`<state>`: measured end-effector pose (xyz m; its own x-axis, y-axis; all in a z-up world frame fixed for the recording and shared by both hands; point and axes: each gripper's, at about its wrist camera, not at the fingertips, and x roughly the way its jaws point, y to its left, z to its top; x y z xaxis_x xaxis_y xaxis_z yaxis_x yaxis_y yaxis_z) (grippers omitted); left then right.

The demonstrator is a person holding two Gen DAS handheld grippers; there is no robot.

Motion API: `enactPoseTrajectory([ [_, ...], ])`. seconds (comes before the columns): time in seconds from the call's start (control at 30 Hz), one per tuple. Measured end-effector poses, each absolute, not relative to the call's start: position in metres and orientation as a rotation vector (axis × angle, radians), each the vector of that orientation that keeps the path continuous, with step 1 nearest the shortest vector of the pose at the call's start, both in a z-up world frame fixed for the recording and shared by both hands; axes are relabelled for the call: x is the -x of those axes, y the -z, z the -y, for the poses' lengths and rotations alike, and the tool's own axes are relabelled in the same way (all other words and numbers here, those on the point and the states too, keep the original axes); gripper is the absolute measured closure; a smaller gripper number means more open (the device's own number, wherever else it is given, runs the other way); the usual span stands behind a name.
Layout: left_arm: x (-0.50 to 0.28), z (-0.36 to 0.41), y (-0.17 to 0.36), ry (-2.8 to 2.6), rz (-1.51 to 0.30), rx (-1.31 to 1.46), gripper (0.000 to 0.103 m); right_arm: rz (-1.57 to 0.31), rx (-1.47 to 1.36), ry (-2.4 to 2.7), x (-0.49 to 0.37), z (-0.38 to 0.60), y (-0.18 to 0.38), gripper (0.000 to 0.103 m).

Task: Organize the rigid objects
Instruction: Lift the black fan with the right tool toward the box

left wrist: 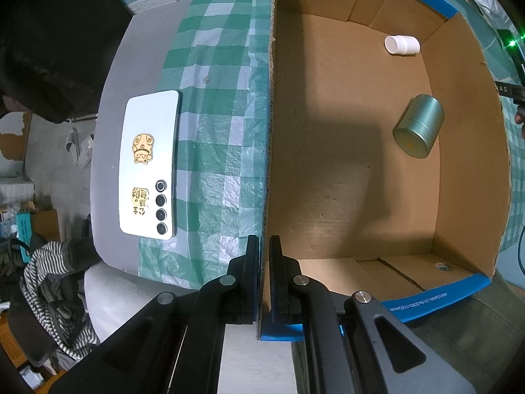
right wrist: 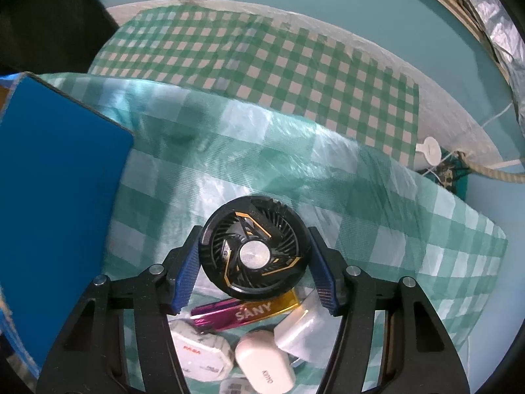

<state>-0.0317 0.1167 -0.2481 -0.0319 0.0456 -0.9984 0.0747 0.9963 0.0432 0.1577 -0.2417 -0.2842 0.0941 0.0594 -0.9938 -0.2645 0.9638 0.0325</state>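
Observation:
A cardboard box [left wrist: 328,164] with blue outer sides stands open on the green checked cloth. My left gripper [left wrist: 264,243] is shut on its near-left wall, one finger inside and one outside. Inside the box a white bottle [left wrist: 402,45] and a green metal tin [left wrist: 419,126] lie on their sides. In the right wrist view a round black fan [right wrist: 256,252] with gold trim sits between the blue pads of my right gripper [right wrist: 254,229], and both pads touch its rim. The box's blue side [right wrist: 59,180] is to the left of it.
A white phone [left wrist: 151,164] lies face down on the cloth left of the box. Under the right gripper lie a pink and gold bar marked SANY [right wrist: 246,310], a white charger [right wrist: 265,364], a white round case [right wrist: 200,351] and a wrapped white block [right wrist: 302,331].

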Motion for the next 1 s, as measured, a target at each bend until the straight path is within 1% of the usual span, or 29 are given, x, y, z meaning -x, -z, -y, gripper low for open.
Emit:
enactPoseTrajectory([
  [0.37, 0.031, -0.114, 0.246, 0.040, -1.601, -0.093, 0.098, -1.477, 0.201, -0.258, -0.156, 0.228, 0.254, 0.041],
  [1.0, 0.028, -0.110, 0.244, 0.051, -1.601, -0.102, 0.098, -1.393, 0.213, -0.354, -0.149, 0.188, 0.165, 0.041],
])
